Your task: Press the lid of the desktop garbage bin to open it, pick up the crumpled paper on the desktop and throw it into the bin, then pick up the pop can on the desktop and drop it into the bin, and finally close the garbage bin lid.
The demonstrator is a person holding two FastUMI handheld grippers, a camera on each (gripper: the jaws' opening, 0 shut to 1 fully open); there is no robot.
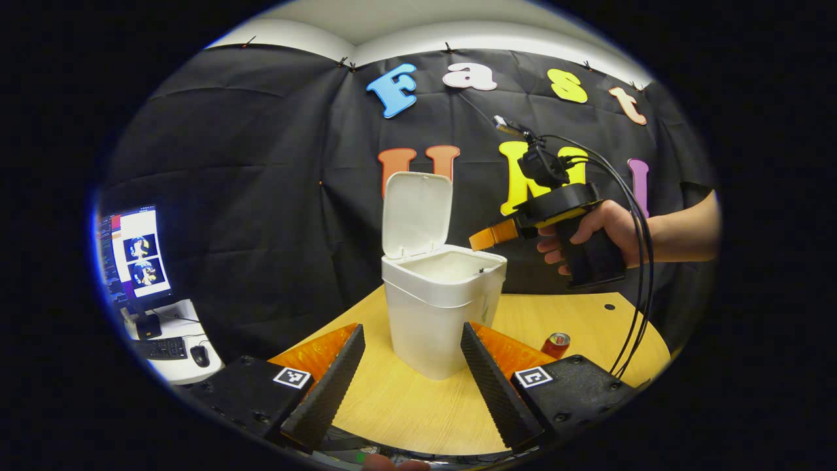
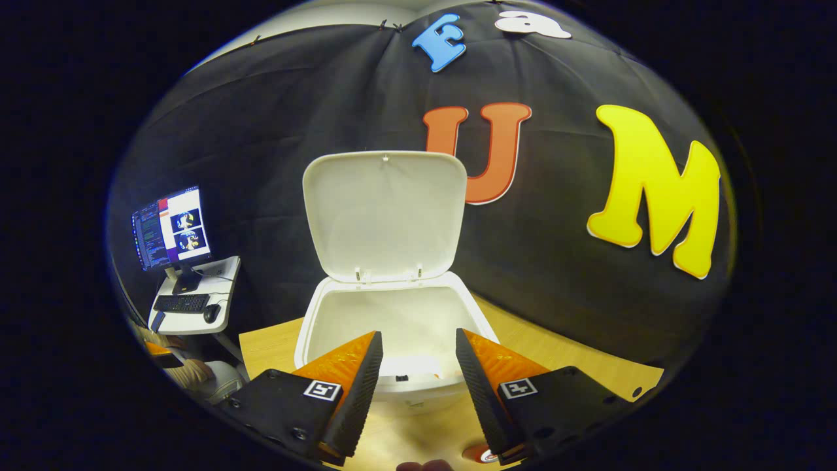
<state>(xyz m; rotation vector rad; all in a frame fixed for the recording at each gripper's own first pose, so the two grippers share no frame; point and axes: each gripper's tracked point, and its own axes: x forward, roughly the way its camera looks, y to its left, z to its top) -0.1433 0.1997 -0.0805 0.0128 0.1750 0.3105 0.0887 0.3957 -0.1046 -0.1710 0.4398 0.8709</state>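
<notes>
The white garbage bin stands mid-table on the wooden desktop with its lid swung upright at the back. My left gripper is open in front of the bin, a short way off, nothing between its fingers. A hand holds my right gripper just above the bin's right rim. In the right gripper view that gripper is open over the bin's mouth, under the raised lid. A pale patch lies inside; I cannot tell what it is. The red pop can sits right of the bin.
Black cables hang from the right gripper down to the table's right edge. A monitor with a keyboard and mouse stands on a white side table off the desktop's left. A person's arm shows low at the left.
</notes>
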